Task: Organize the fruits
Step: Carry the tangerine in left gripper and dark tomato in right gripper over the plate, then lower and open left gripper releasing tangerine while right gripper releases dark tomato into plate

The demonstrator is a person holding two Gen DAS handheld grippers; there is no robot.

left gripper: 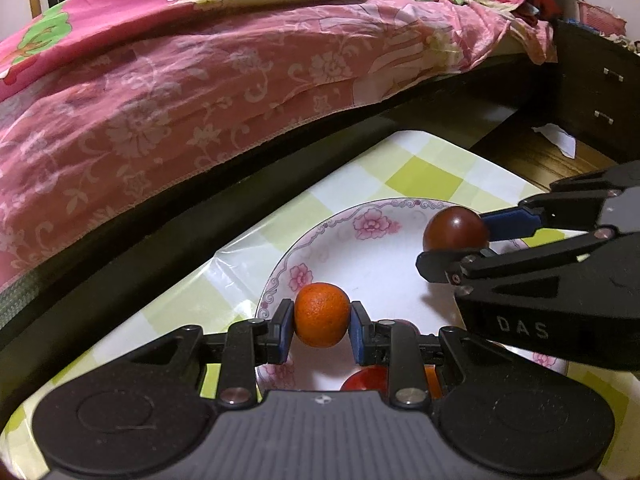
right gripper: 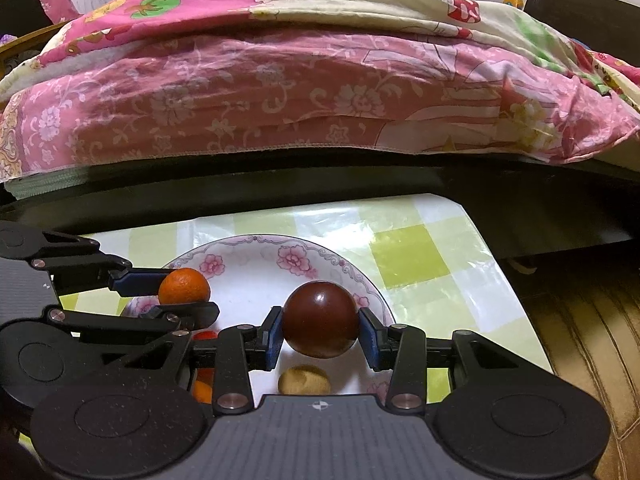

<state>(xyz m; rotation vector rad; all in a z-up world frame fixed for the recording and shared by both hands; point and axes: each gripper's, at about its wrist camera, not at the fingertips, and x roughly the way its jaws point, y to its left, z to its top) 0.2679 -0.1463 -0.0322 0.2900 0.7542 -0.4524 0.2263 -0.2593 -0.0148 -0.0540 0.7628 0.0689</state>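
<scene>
Over the flowered white porcelain plate (right gripper: pixel 256 258), the left gripper (left gripper: pixel 321 322) pinches a small dimpled orange mandarin (left gripper: pixel 322 314) across its middle and the right gripper (right gripper: pixel 320 330) clamps a glossy dark-red round fruit (right gripper: pixel 320 318). That one looks slick and firm, so the pads belong at its widest girth; the mandarin is probably soft and light.

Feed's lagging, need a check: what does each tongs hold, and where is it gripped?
Left tongs: the orange, pinched at its two sides. Right tongs: the dark red fruit, also at its sides.
</scene>
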